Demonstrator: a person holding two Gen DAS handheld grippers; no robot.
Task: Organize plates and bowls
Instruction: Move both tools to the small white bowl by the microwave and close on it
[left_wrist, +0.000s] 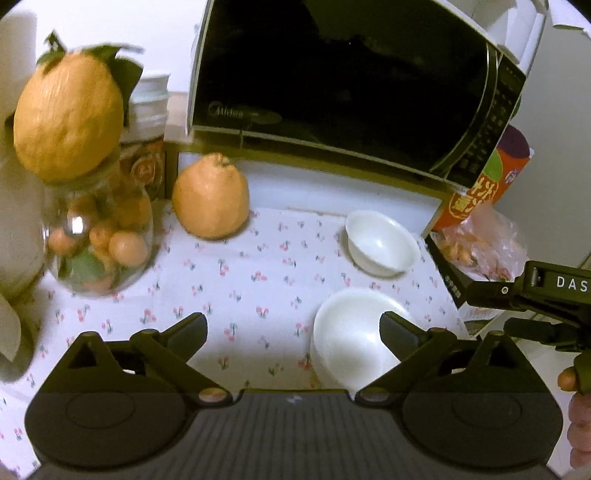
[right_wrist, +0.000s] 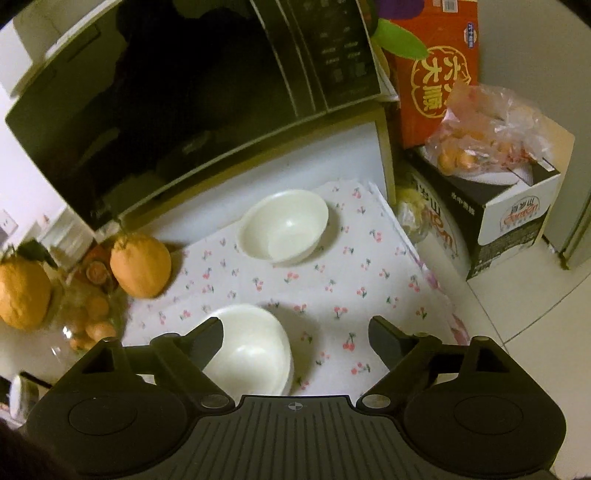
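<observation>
With left tongs and right tongs fully spread (both empty), a careless descent could chip the stacked bowls

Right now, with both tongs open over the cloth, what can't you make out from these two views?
- Near bowl stack: its count; the left wrist view's finger and the right wrist view's finger cover the rims.
- Plates: none visible in either view.
- Right tongs: tips hidden in the left wrist view.
- Far bowl: empty; its underside is hidden.
- Glass jar: blurred in both views.
</observation>
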